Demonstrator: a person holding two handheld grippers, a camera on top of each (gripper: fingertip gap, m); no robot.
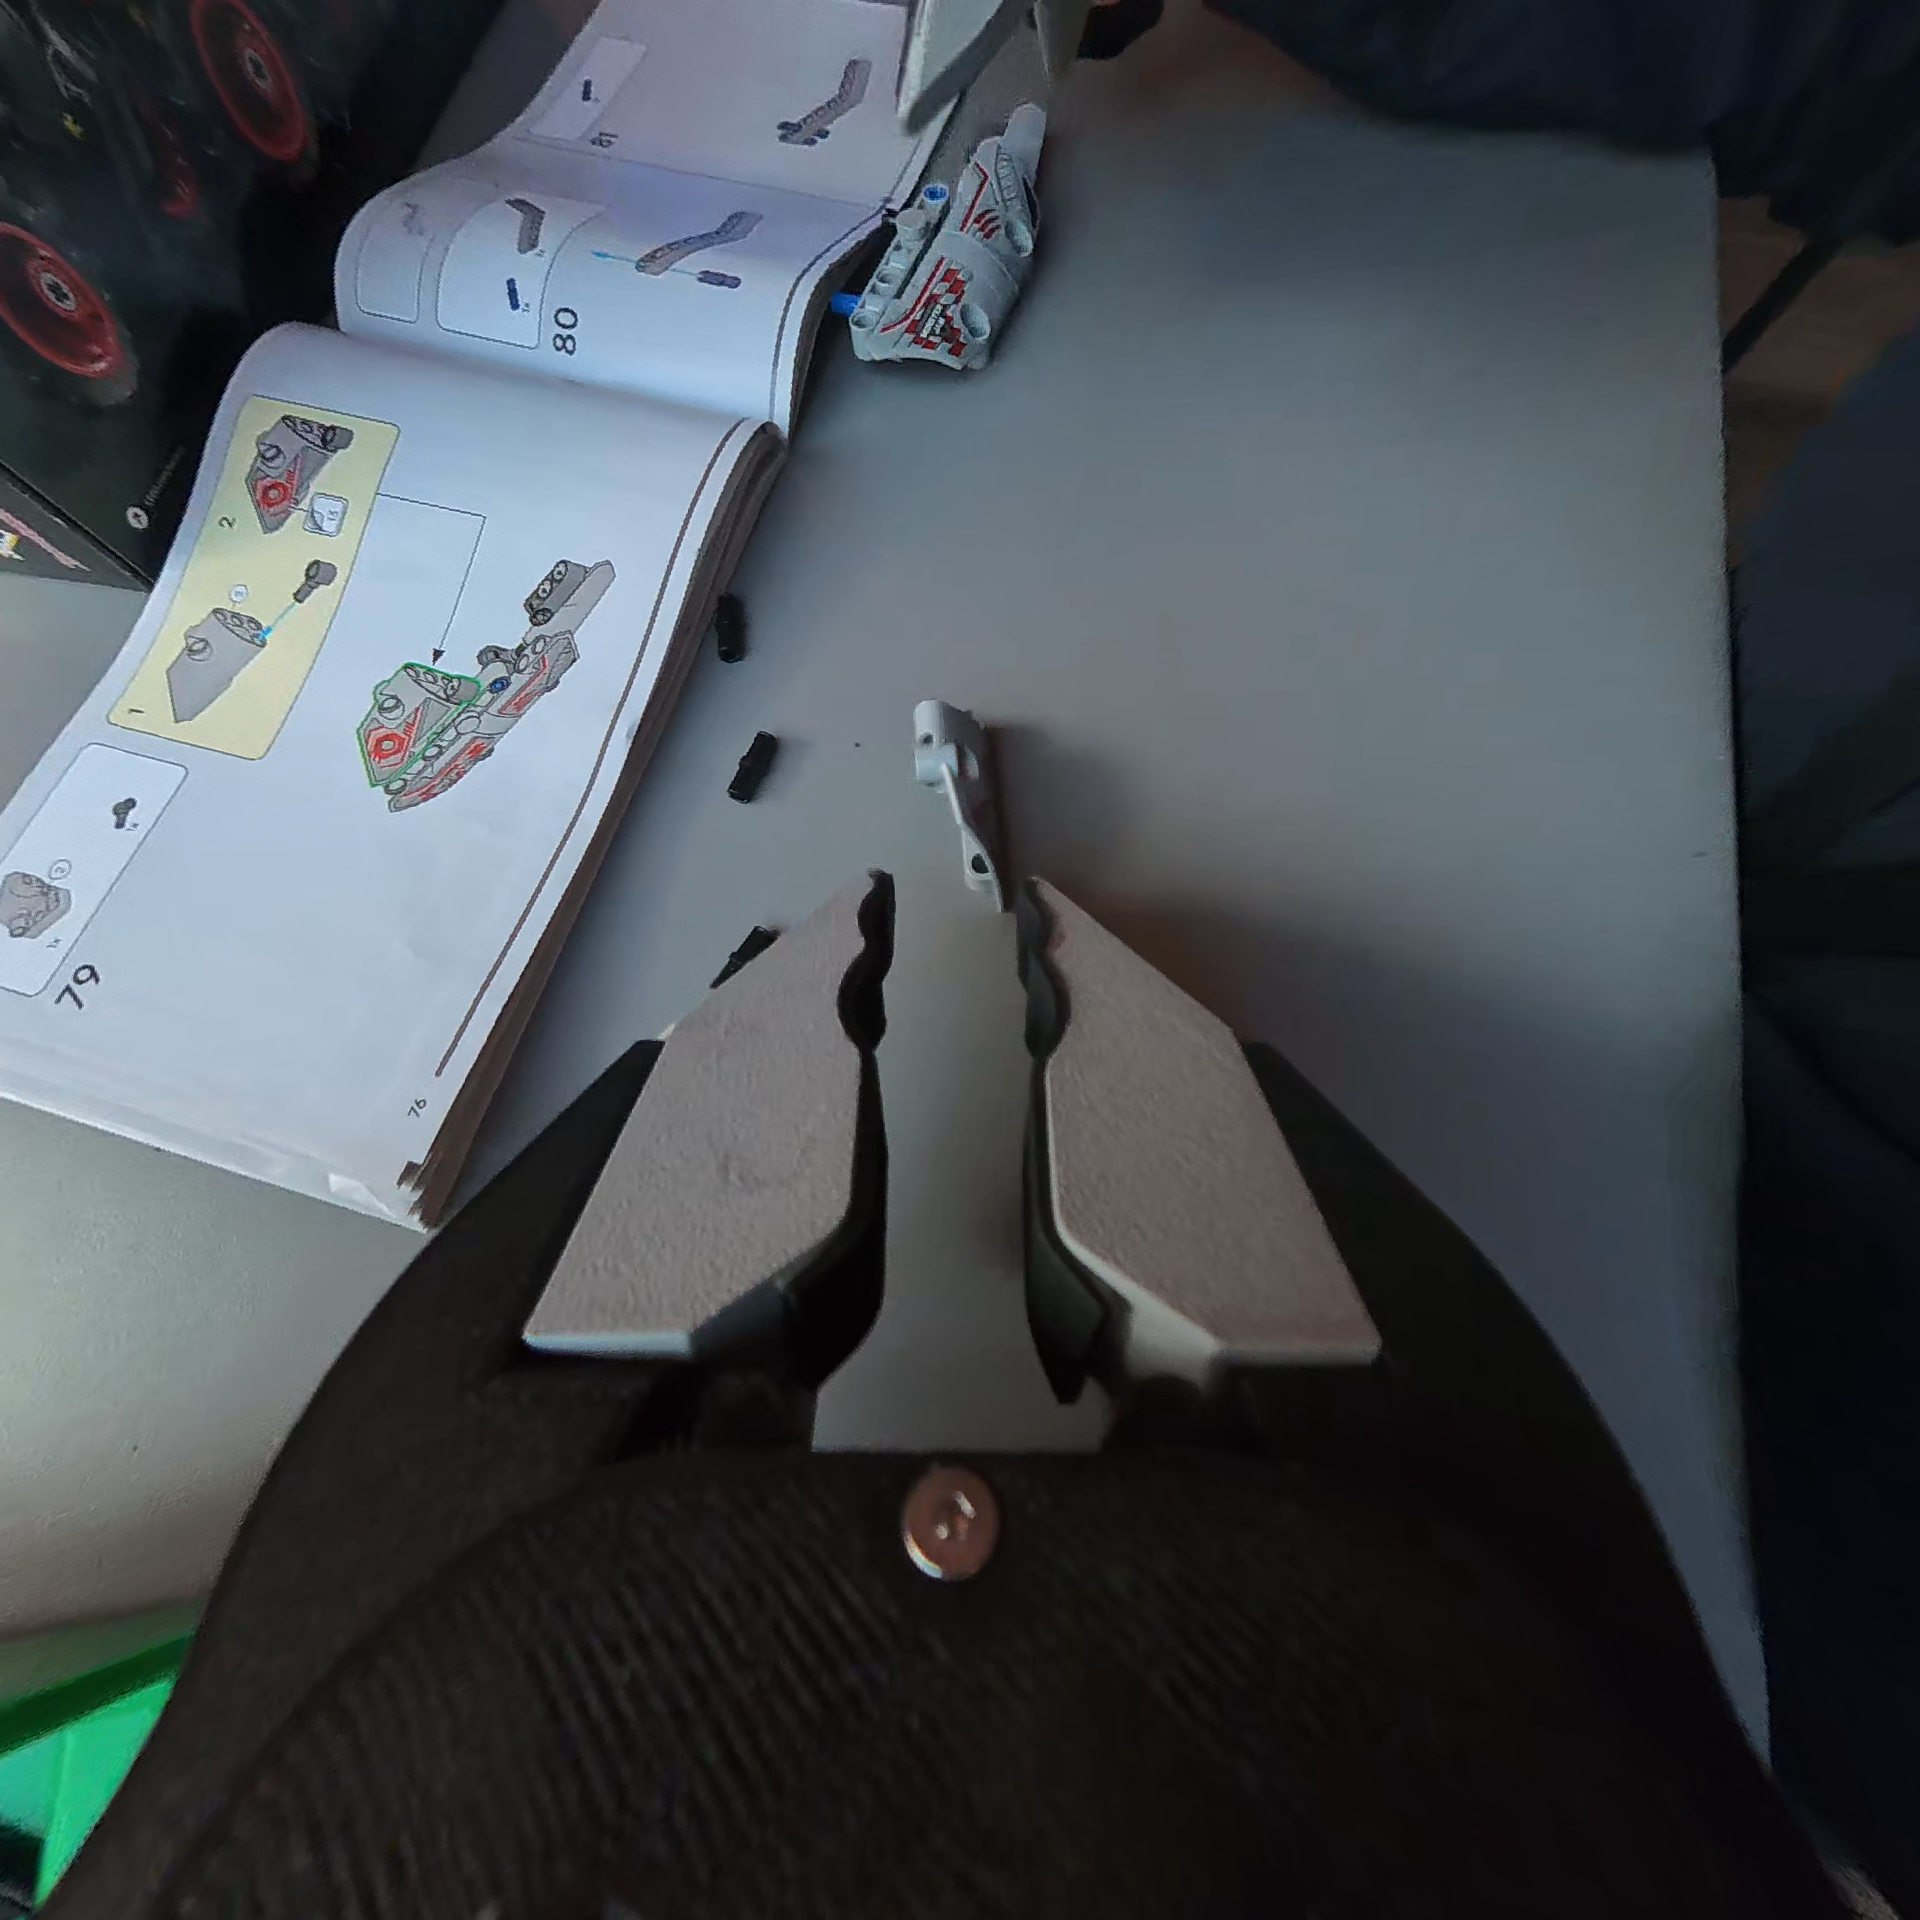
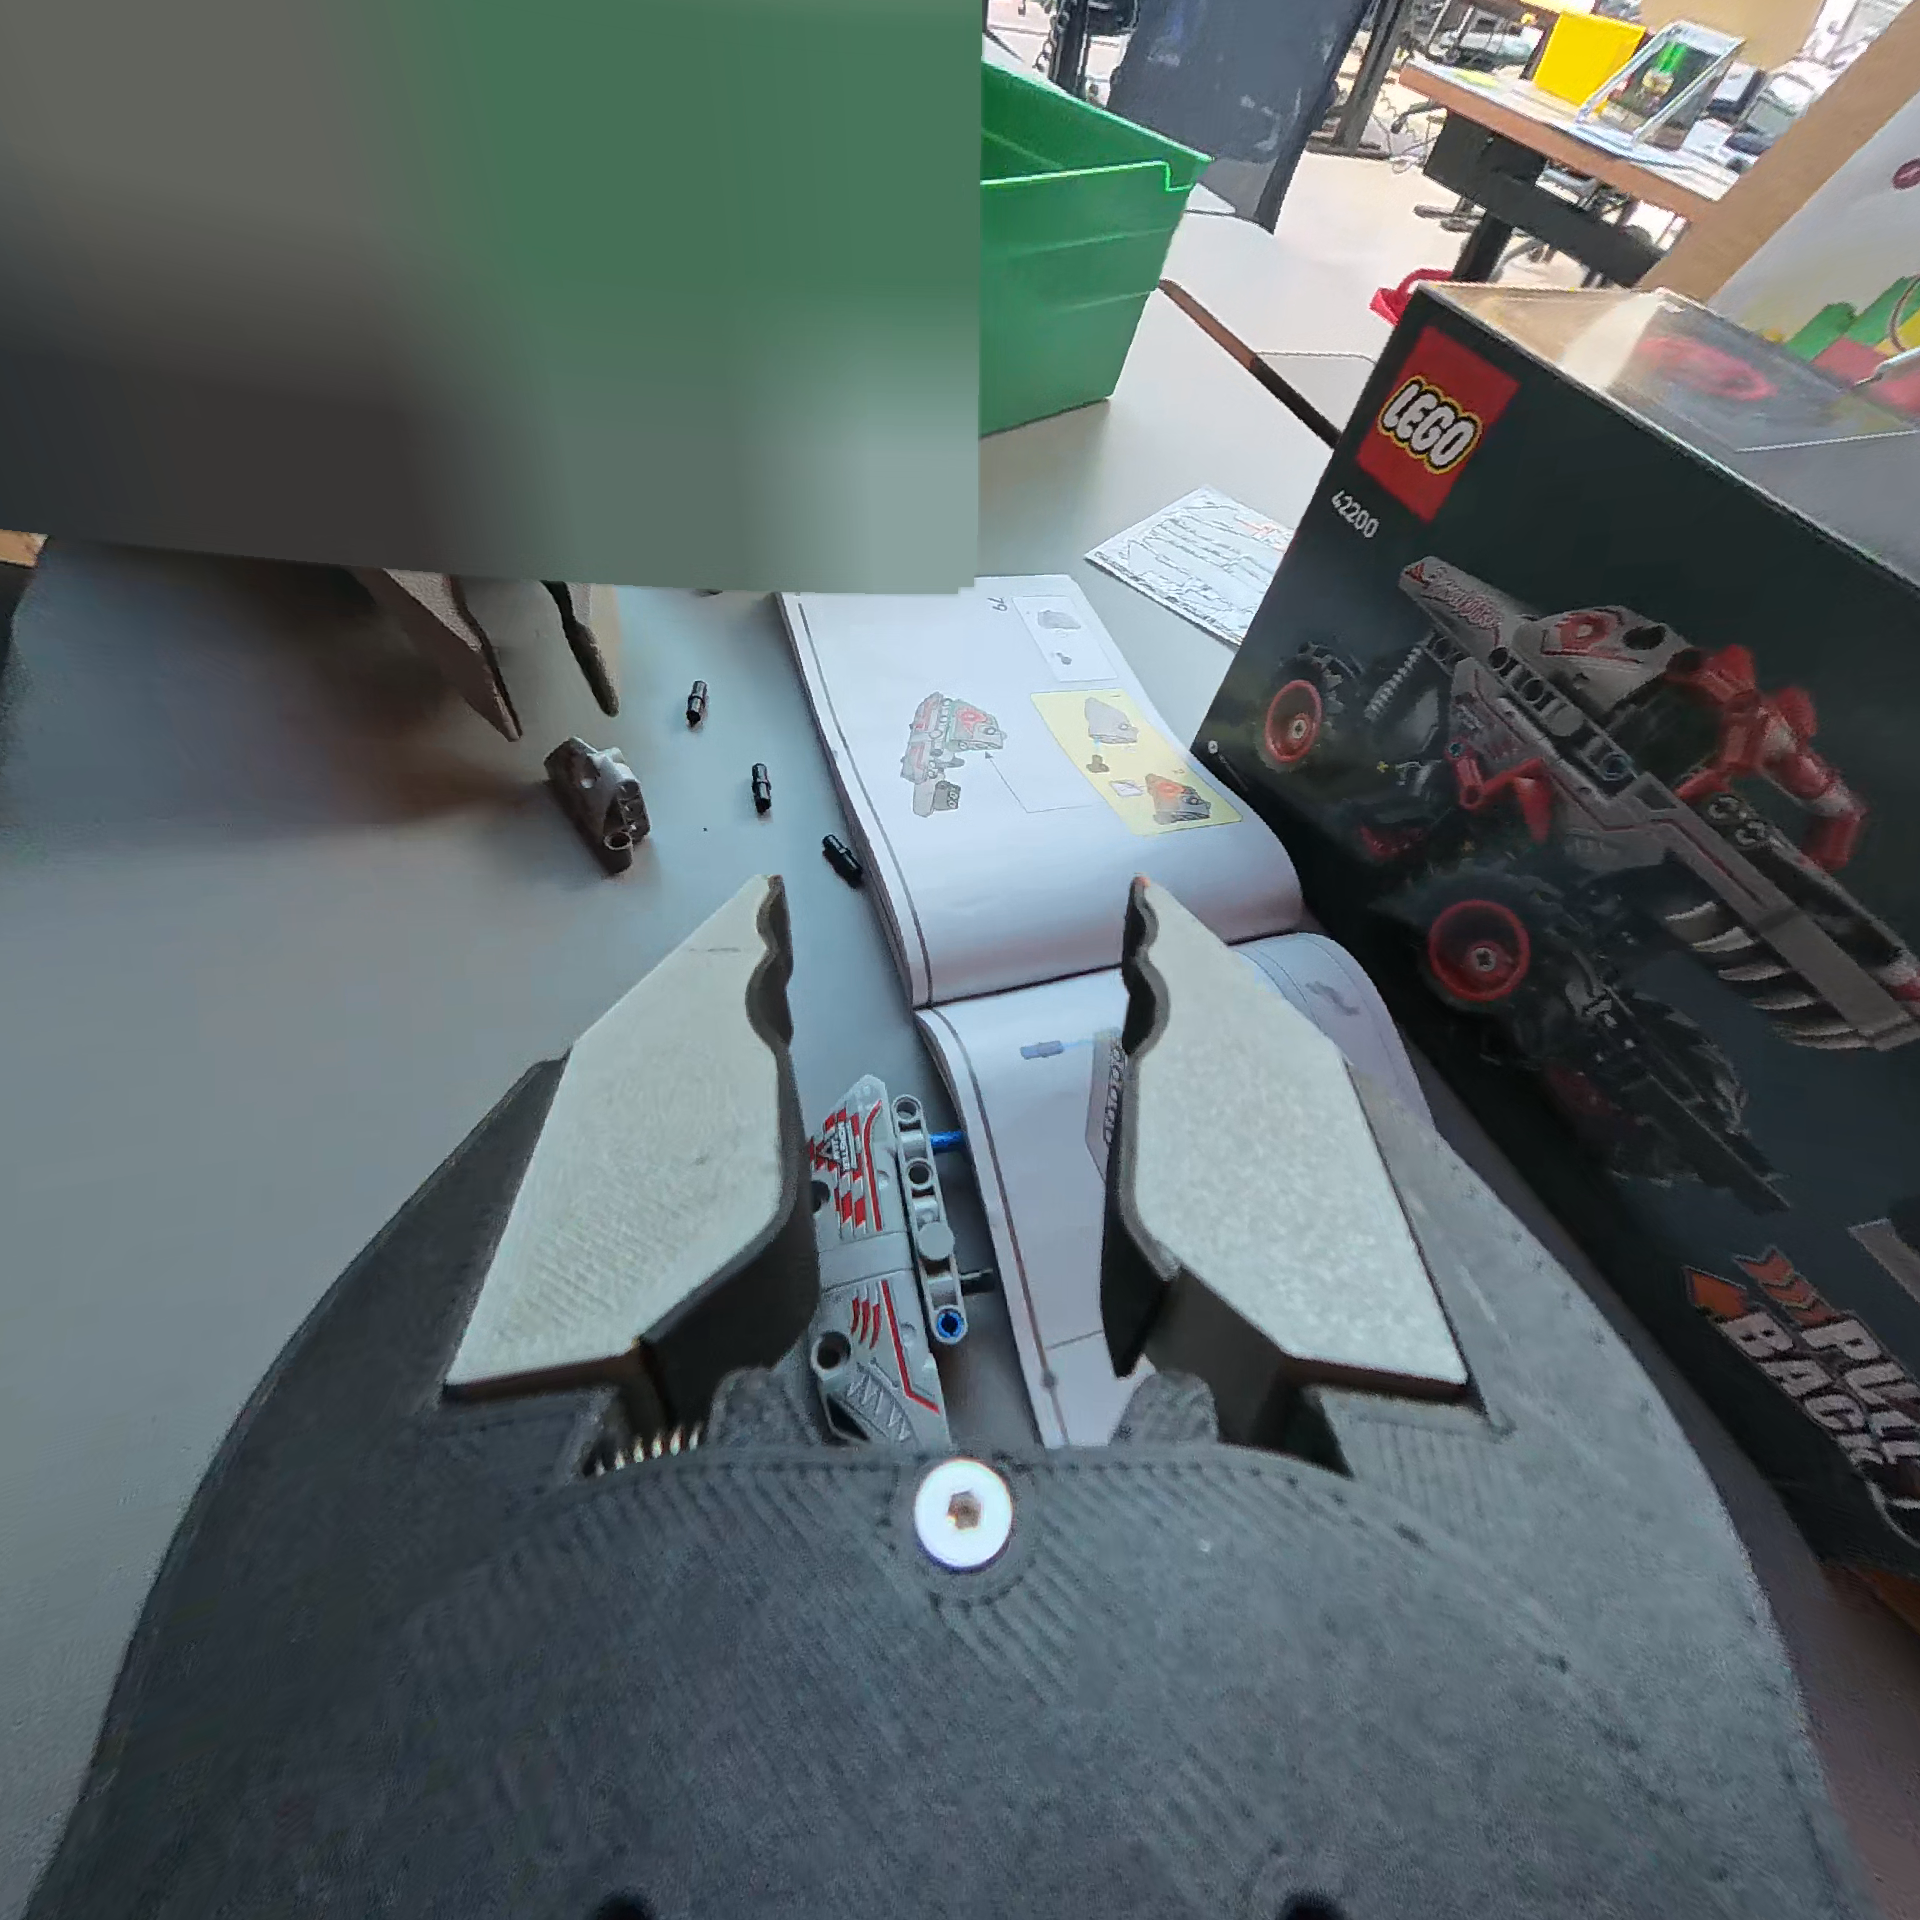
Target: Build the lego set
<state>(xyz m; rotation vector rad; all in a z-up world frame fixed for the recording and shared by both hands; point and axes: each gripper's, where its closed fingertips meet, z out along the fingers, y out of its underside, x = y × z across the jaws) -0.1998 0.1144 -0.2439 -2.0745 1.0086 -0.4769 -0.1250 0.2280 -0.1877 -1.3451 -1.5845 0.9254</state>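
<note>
Booklet and box flank both empty, parted claws; black pins lie beside grey panel.

Dim, cool light in the left wrist view, dark corners, soft shadow cast beside the small grey piece, brighter daylight seen in the right wrist view background, glare on the box top, edges bent by wide-angle distortion, slight blur throughout.

A matt grey table carries a paper instruction booklet, smooth plastic pins, a glossy cardboard box and a shiny plastic bin.
</note>
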